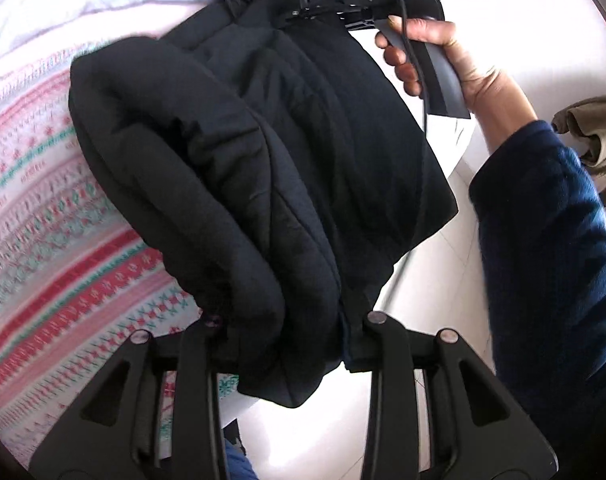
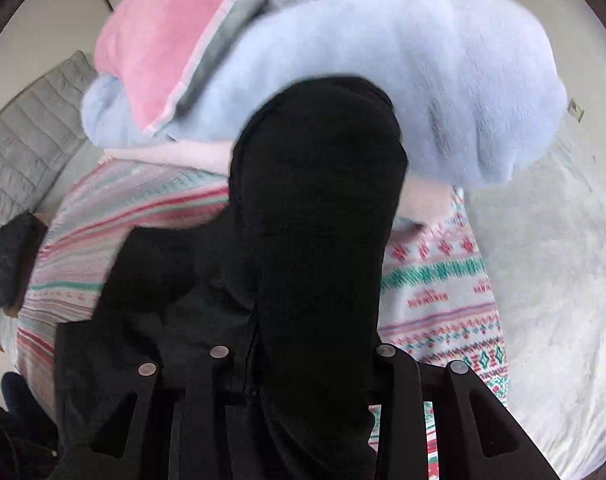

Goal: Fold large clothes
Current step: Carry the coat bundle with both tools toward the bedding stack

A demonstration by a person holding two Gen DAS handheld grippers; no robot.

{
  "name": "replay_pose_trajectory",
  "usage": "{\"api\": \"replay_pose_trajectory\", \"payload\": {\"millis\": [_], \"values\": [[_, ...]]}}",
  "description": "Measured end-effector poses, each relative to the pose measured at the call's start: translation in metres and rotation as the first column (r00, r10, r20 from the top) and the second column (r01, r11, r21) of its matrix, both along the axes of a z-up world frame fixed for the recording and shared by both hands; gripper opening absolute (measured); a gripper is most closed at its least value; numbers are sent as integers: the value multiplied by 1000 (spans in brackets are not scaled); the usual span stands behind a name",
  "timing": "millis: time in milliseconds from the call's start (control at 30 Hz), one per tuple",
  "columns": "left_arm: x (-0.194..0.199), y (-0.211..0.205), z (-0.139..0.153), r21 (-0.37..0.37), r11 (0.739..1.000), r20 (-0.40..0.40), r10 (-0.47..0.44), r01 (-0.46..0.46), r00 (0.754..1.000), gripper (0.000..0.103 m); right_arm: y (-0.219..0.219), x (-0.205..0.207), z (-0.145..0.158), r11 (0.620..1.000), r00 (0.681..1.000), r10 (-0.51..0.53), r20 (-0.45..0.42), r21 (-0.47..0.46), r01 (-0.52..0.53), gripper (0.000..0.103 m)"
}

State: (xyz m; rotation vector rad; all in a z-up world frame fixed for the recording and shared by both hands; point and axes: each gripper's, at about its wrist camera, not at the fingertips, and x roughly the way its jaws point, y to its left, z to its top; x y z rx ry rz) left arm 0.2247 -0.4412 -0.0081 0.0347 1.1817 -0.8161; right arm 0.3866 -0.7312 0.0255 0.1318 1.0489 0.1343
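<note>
home bedroom, patterned bedspread [image 2: 443, 280], fluffy blankets [image 2: 403, 60], grey padded headboard [image 2: 27, 128]

One black jacket [image 1: 263, 152], two tongs, one patterned blanket [image 1: 63, 240], two plush throws.

Patterned blanket [image 2: 439, 280] — lilac plush throw [image 2: 403, 80], pink cushion [image 2: 155, 44], grey quilt [image 2: 19, 140].

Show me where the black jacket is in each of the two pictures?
Left wrist: the black jacket fills the centre, held up between both grippers.
Right wrist: it rises up the middle from the bottom edge.
Shared landmark: the striped blanket beneath it.
</note>
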Motion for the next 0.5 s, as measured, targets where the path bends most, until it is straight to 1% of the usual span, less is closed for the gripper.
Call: {"api": "replay_pose_trajectory", "payload": {"millis": [67,100,133,167,200,233,267,300,333,367,400,433,467,500], "values": [[1,3,-16,12,1000,-34,13,-12,999,36,-9,3,-17,998,998,-58,-26,-3,58,43],[2,8,-24,-2,999,-55,32,-32,998,37,-17,2,-27,996,996,-88,-31,17,88,47],[1,11,-27,-13,999,-59,45,-46,997,37,-23,0,-36,992,993,-114,-30,44,115,49],[1,13,-27,-22,998,-58,51,-53,997,38,-26,0,-41,989,990,-136,-32,54,138,54],[1,15,-27,-23,998,-52,55,-57,997,38,-25,-1,-44,987,988,-150,-37,45,152,58],[0,17,-27,-24,998,-51,60,-61,997,39,-23,0,-43,987,987,-155,-38,26,156,61],[-2,20,-27,-27,998,-53,61,-62,997,43,-18,-2,-37,987,986,-163,-31,-22,162,67],[-2,20,-28,-30,998,-62,56,-58,997,45,-15,-6,-31,984,985,-172,-22,-56,171,68],[-5,23,-31,-42,998,-85,48,-51,995,47,-13,-5,-27,982,985,-175,-14,-69,173,68],[-3,29,-31,-53,997,-111,44,-50,993,50,-10,-12,-17,978,982,-187,4,-97,186,69],[-1,38,-30,-68,997,-148,38,-49,988,51,-8,-18,-9,971,978,-207,19,-121,207,70],[-2,46,-27,-80,996,-167,32,-46,985,51,-4,-29,2,957,969,-242,48,-155,247,70],[-2,57,-22,-92,995,-173,30,-47,984,52,0,-37,9,948,963,-260,68,-172,268,70],[-2,66,-17,-100,994,-170,30,-48,985,52,10,-57,21,936,954,-275,116,-193,293,70]]}}
